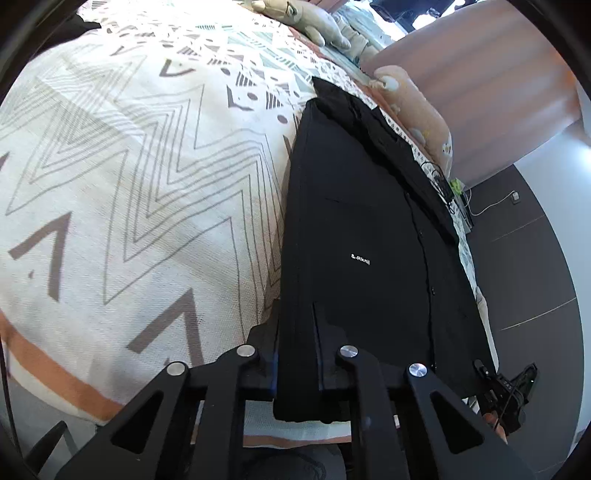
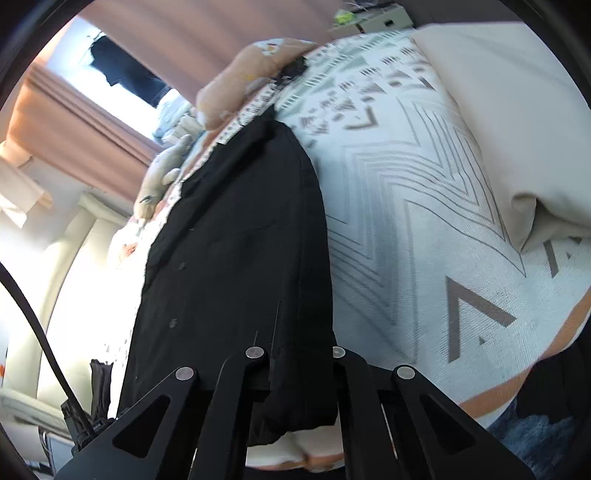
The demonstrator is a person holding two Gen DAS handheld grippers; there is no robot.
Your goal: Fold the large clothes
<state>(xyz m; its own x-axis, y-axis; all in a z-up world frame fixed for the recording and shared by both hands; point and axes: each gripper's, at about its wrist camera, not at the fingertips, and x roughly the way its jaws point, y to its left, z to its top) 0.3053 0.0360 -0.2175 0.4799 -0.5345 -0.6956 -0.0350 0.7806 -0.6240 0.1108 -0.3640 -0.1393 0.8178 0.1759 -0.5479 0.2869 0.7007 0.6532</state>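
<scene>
Left wrist view: the left gripper is clamped on the near hem of a black button-front shirt, the fabric bunched between its pads. The shirt lies lengthwise along the right side of a bed, already narrowed into a long strip, with a small white logo on its chest panel. To fold well from here, I judge both held corners should rise together and travel level toward the collar end, keeping the hem taut so the strip doubles over without skewing. The patterned bedspread with zigzags and an orange border covers the bed; a peach plush toy lies just beyond the shirt, a grey one farther up by the pink curtain. Dark floor with cables shows at right.

Right wrist view: the right gripper is likewise closed tight on the shirt's near edge, cloth pinched between its fingers. The image is slightly blurred. The shirt runs away along the bed's left edge here, its buttons visible. A plain cream pillow or duvet rests on the bedspread at upper right; the curtain and a bright window fill the left.
</scene>
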